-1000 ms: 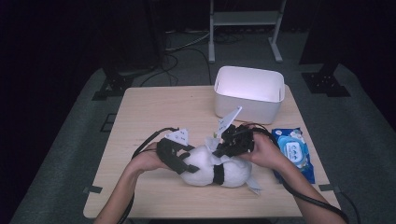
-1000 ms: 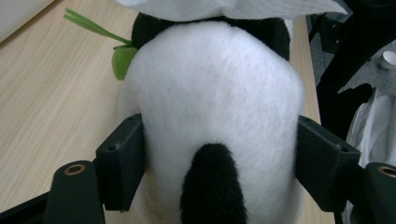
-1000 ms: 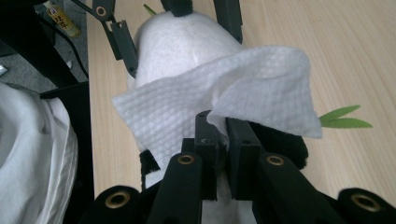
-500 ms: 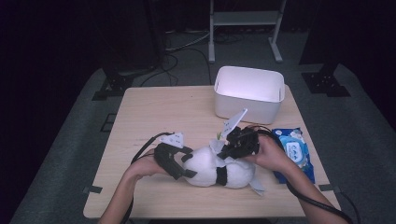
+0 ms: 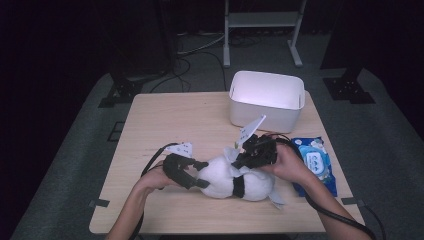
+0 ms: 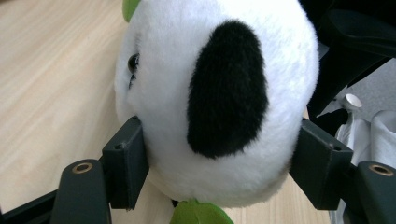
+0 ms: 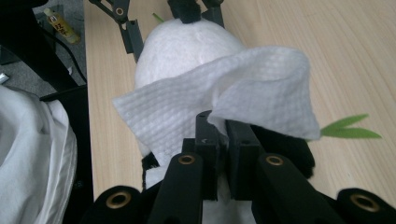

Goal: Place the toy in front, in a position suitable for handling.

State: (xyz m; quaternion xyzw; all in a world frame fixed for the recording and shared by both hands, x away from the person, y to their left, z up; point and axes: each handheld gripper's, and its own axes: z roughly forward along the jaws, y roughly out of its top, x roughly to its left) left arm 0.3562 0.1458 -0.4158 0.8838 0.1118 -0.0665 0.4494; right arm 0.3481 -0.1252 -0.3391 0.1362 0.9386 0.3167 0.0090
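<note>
A white and black panda plush [image 5: 235, 177] lies on the wooden table [image 5: 165, 120] near its front edge. My left gripper [image 5: 200, 175] holds its head from the left. In the left gripper view the jaws press both sides of the plush head [image 6: 219, 70], so the left gripper [image 6: 219, 172] is shut on it. My right gripper [image 5: 242, 160] sits on top of the plush, shut on a white wipe [image 7: 233, 93]. In the right gripper view the right gripper [image 7: 223, 135] holds the wipe draped over the plush [image 7: 187, 46], with the left gripper [image 7: 173, 18] beyond it.
A white bin [image 5: 265, 117] stands at the back right of the table. A blue pack of wipes [image 5: 314, 162] lies at the right edge, beside my right hand. A green felt leaf [image 7: 348, 128] sticks out from the plush. Cables trail off the front edge.
My left gripper and the plush have shifted slightly toward the front of the table. My right gripper has edged a little to the right with the wipe.
</note>
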